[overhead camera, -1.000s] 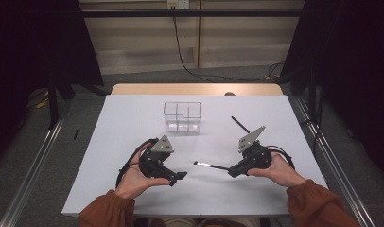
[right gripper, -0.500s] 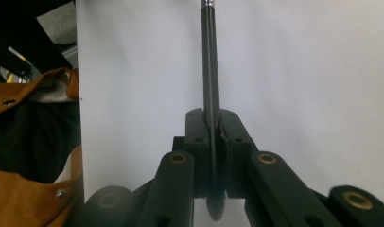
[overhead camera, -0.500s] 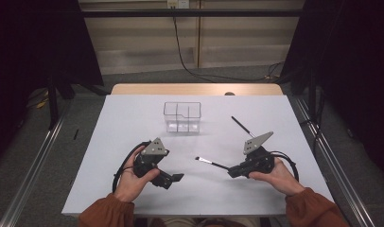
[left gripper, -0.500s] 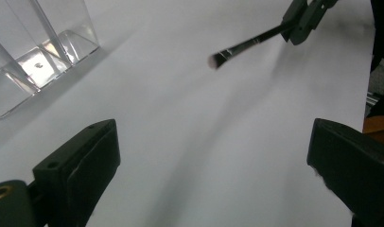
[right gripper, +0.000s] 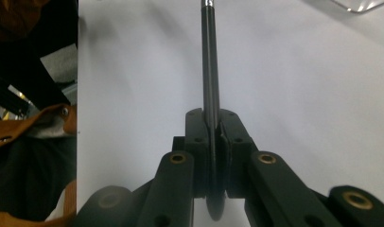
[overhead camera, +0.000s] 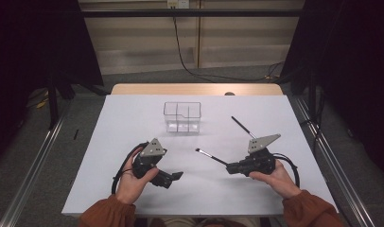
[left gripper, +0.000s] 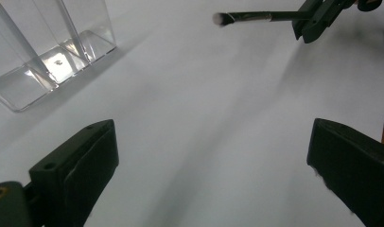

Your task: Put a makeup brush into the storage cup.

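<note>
right gripper (overhead camera: 231,168): clamped on slim black makeup brush (overhead camera: 212,157), held level above white table (overhead camera: 133,113) | left gripper (overhead camera: 173,177): jaws wide, empty | advice: tilt brush upright, lower into clear plastic divided organiser (overhead camera: 182,117)

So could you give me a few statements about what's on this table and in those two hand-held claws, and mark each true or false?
1. The right gripper is clamped on a thin black makeup brush. True.
2. The left gripper is holding a brush as well. False: its jaws stand wide apart with nothing between them.
3. A second brush lies on the white table, off to the right of the clear divided holder. True.
4. A brush already stands in the clear holder. False: its compartments look empty.
5. The held brush's bristle tip points toward the middle of the table. True.
</note>
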A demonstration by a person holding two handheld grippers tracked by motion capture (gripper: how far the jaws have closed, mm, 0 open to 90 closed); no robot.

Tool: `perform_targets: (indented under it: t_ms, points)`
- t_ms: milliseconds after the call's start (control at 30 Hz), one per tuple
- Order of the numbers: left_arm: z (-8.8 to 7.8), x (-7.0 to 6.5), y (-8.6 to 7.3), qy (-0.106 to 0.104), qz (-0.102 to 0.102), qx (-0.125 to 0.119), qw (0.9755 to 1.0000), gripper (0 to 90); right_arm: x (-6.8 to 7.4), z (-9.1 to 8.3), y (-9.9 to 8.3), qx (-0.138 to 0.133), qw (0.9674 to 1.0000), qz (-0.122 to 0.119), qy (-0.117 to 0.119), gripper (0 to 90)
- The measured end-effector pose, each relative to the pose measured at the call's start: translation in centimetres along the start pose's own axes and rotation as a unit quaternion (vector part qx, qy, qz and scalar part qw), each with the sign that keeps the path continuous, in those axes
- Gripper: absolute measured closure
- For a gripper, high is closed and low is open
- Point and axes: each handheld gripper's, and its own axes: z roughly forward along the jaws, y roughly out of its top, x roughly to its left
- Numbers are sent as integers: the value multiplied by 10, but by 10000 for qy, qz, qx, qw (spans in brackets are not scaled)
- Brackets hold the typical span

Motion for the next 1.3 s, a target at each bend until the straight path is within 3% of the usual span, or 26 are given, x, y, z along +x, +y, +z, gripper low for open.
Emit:
perform_targets:
  t_ms: [167, 333, 600, 767, 867, 1033, 1167, 1300]
  points:
    - [-2, 1, 0, 80, -31, -73, 9999, 28, 3, -1, 0, -297, 9995, -109, -36, 835]
    - [-3, 0, 0, 112, -67, -189, 9997, 26, 4, -2, 1, -603, 9981, -126, 72, 835]
    - [-7, 1, 2, 145, -182, -388, 9990, 26, 9, -1, 2, -978, 9948, -280, 11, 835]
    - [-6, 1, 2, 214, -146, -461, 9986, 26, 11, -1, 3, -1263, 9914, -352, -44, 835]
    - [-3, 0, 3, 119, -264, -655, 9974, 26, 11, -2, 3, -1353, 9902, -355, -51, 835]
    - [0, -2, 5, 129, -174, -828, 9963, 28, 11, -4, 4, -1475, 9880, -419, -193, 835]
    - [4, -6, 8, -10, -176, -981, 9950, 48, 12, -4, 4, -1508, 9874, -436, -190, 835]
    - [9, -12, 13, 1, -112, -1057, 9943, 44, 13, -3, 5, -1512, 9873, -452, -199, 835]
